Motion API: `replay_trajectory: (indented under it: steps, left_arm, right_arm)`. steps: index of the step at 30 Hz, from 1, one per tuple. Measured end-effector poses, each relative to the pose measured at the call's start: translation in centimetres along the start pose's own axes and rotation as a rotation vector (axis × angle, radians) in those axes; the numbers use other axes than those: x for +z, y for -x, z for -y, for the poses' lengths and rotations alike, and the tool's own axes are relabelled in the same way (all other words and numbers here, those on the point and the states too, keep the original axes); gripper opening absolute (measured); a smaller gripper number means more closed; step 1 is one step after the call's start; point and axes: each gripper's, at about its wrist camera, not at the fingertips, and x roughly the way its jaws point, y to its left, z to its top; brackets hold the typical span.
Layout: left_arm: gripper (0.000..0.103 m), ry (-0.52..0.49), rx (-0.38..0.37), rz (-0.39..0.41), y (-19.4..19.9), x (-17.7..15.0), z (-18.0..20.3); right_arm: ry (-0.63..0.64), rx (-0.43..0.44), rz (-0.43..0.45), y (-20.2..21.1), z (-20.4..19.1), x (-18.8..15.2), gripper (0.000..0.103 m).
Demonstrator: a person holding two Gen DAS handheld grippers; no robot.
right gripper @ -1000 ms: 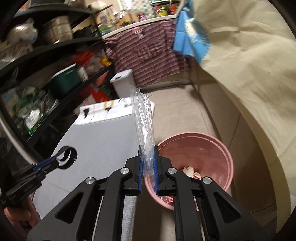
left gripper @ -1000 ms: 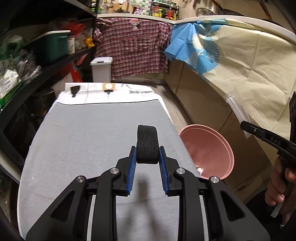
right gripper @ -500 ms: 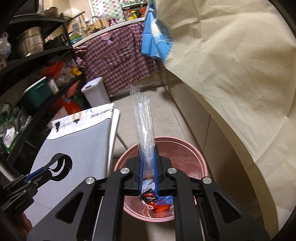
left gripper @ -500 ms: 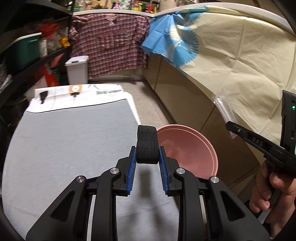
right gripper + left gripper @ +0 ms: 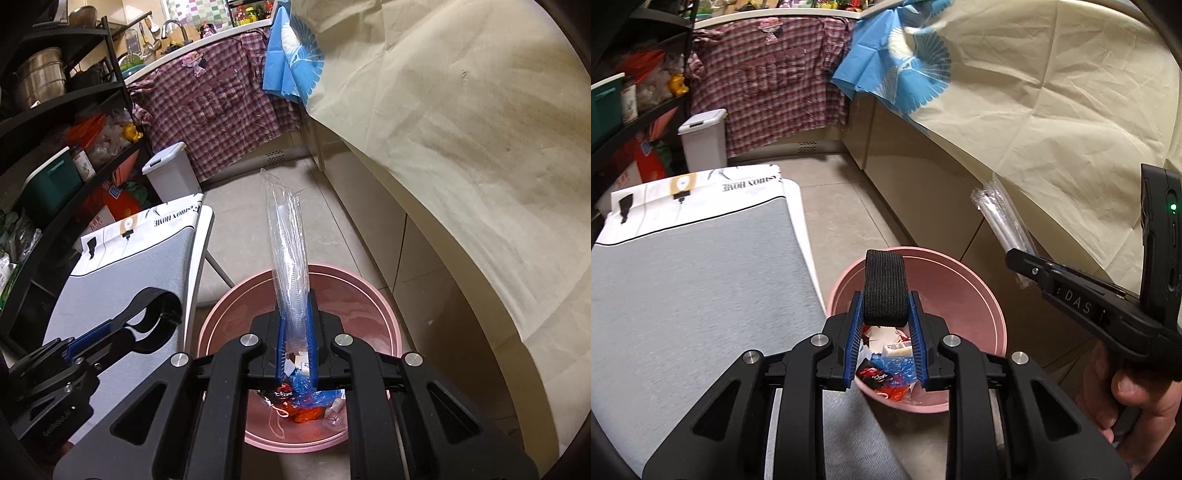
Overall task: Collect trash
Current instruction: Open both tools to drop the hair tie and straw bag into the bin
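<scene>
A loop of black elastic band (image 5: 884, 284) is pinched in my left gripper (image 5: 884, 308), which is shut on it above the near-left part of the pink basin (image 5: 960, 266). The basin sits on the floor with wrappers (image 5: 886, 373) in its bottom. My right gripper (image 5: 295, 317) is shut on a long clear plastic wrapper (image 5: 288, 240) that sticks up and forward over the basin (image 5: 369, 291). From the left wrist view, the right gripper (image 5: 1019, 258) hangs to the right of the basin with the wrapper (image 5: 1001, 218). A hand holds its handle.
A grey-covered board (image 5: 683, 295) stands left of the basin, its edge close to the rim. A small white bin (image 5: 703, 140) and dark shelves (image 5: 55, 110) are at the back left. Cabinets draped in cream cloth (image 5: 1052, 110) run along the right. Tiled floor lies between.
Both grippers moved right and lower, from over the grey board to over the pink basin. Each keeps its grip, on the band and on the wrapper.
</scene>
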Motion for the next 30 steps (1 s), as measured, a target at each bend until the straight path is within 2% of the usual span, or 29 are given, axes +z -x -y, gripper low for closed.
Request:
replay_trajectory:
  steps: [16, 18, 19, 20, 21, 22, 24, 30]
  left_arm:
    - [0.024, 0.002, -0.018, -0.019, -2.4, 0.4, 0.1]
    - [0.024, -0.004, -0.033, -0.020, -2.4, 0.4, 0.3]
    - [0.024, -0.009, -0.035, -0.021, -2.4, 0.4, 0.4]
    - [0.024, -0.012, -0.033, -0.019, -2.4, 0.5, 0.5]
    - [0.027, -0.012, -0.039, -0.016, -2.2, 0.5, 0.5]
    - [0.034, -0.012, -0.042, -0.015, -2.1, 0.4, 0.5]
    - [0.037, -0.012, -0.039, -0.003, -1.6, 0.3, 0.5]
    - [0.037, -0.005, -0.018, 0.012, 0.3, 0.3, 0.2]
  right_arm:
    - [0.025, -0.019, -0.025, -1.5, -0.5, 0.1, 0.010]
    - [0.019, -0.024, -0.029, -1.7, -0.2, 0.2, 0.015]
    - [0.019, -0.031, -0.031, -1.7, -0.2, 0.1, 0.022]
    - [0.018, -0.041, -0.035, -1.8, -0.2, 0.1, 0.045]
    - [0.017, -0.055, -0.033, -1.9, -0.2, 0.1, 0.057]
    - [0.017, -0.067, -0.023, -1.7, -0.2, 0.1, 0.064]
    - [0.019, -0.069, -0.012, -1.4, -0.2, 0.2, 0.064]
    - [-0.003, -0.066, 0.006, -0.6, 0.3, 0.2, 0.063]
